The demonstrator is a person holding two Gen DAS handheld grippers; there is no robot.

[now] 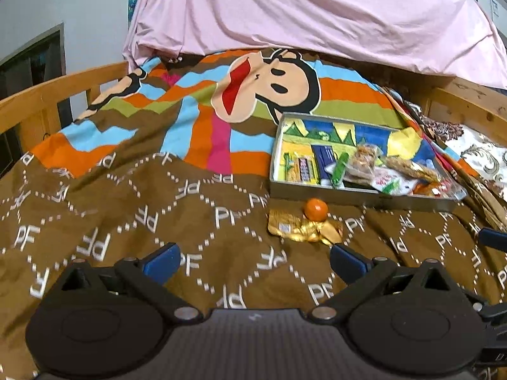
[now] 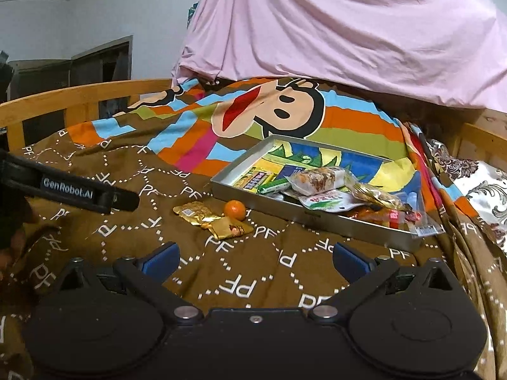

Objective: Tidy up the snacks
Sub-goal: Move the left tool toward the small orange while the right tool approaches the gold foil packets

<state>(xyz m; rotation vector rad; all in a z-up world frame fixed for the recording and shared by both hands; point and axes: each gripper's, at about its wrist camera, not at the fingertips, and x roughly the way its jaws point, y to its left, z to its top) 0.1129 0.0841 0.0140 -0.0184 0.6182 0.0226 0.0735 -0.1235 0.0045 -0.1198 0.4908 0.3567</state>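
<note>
A metal tin tray point(image 1: 355, 195) point(image 2: 317, 221) lies on the brown bedspread, with several snack packets piled in its near right part. In front of it lie a small orange point(image 1: 315, 209) point(image 2: 234, 209) and gold foil snack packets point(image 1: 304, 231) point(image 2: 212, 218), the orange touching the foil. My left gripper point(image 1: 253, 261) is open and empty, a short way before the foil packets. My right gripper point(image 2: 255, 259) is open and empty, short of the tray and to the right of the foil packets. A snack packet point(image 2: 424, 226) hangs over the tray's near right corner.
The bed has a wooden rail point(image 1: 47, 95) point(image 2: 73, 95) on the left and a wooden frame point(image 1: 459, 101) on the right. A pink sheet point(image 1: 301, 15) point(image 2: 348, 31) hangs at the back. The left gripper's body point(image 2: 73, 190) reaches in from the left in the right wrist view.
</note>
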